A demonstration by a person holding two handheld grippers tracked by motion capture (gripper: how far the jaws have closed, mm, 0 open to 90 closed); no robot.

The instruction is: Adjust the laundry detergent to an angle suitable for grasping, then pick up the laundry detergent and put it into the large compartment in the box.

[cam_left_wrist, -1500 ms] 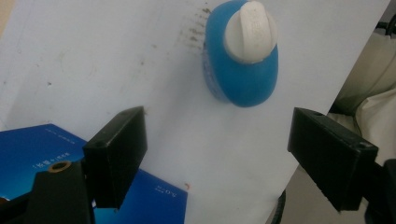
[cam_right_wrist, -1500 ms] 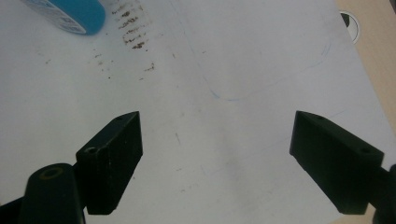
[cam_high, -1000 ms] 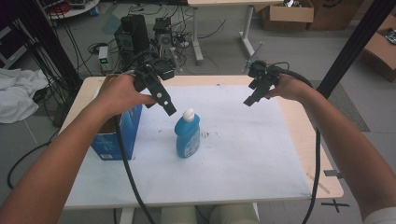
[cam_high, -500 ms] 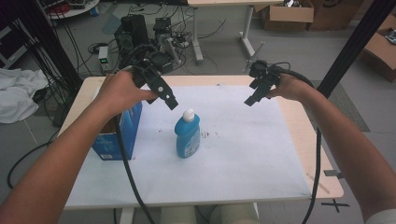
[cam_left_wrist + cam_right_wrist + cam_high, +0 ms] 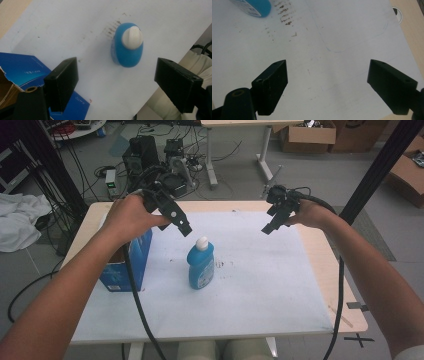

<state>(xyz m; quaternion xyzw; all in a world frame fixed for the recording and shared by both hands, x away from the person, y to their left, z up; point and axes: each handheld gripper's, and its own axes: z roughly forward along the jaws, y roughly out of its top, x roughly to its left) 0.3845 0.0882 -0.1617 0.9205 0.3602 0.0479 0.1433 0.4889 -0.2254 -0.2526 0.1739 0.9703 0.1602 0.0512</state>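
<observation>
High view: tall bottle, wide-open jaws, easy to knock over

High view shows the blue bottle (image 5: 201, 264) standing upright near the middle of the white sheet (image 5: 260, 285) on the table (image 5: 345, 285), its white cap (image 5: 202, 243) on top; the blue carton (image 5: 124, 265) stands just beside it, off to the person's left, apart from it. The left gripper (image 5: 182, 224) hangs above and just behind the cap, not touching; in the left gripper view its 2 jaws stand wide apart and hold nothing, with the bottle (image 5: 128, 46) seen between and beyond them. The right gripper (image 5: 327, 85) is released too, jaws spread over bare sheet, well apart from the bottle; only the bottle's base (image 5: 253, 7) shows at the top edge of its view.

Risks, as I judge them: the bottle is tall on a narrow base, so 1 jaw meeting the cap or shoulder first would likely tip it; a grip taken only on the rounded cap may slip; a descent drifting toward the person's left could catch the carton's open edge; the smooth sheet may let the bottle slide under a sideways push; the left cable (image 5: 137, 305) trails past the carton and could drag against it.
</observation>
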